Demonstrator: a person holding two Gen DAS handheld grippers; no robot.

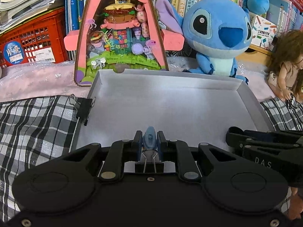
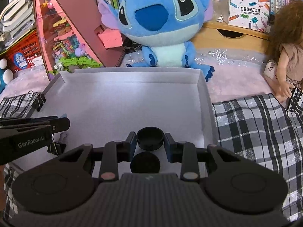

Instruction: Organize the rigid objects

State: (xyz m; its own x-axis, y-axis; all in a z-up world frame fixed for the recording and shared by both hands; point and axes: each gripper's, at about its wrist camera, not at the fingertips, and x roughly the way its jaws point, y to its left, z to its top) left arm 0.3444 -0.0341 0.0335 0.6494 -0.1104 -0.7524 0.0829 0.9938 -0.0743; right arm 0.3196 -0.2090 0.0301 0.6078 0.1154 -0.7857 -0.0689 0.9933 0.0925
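Observation:
A shallow grey-white tray (image 1: 170, 102) lies on a checked cloth; it also shows in the right wrist view (image 2: 132, 98). My left gripper (image 1: 150, 140) is shut on a small blue toy piece (image 1: 149, 141) above the tray's near edge, over a black binder clip (image 1: 149, 165). My right gripper (image 2: 150, 139) is shut on a black round cap (image 2: 150, 138), held low over the tray. A second black round cap (image 2: 145, 162) lies on the tray just below it. The right gripper's fingers (image 1: 265, 141) show at the right of the left wrist view.
A black binder clip (image 1: 84, 109) grips the tray's left wall. Behind the tray stand a pink triangular toy box (image 1: 121, 34), a blue plush (image 1: 217, 32) and a doll (image 1: 286, 66). Books, a red crate (image 1: 34, 43) and a printer box (image 2: 248, 11) fill the back.

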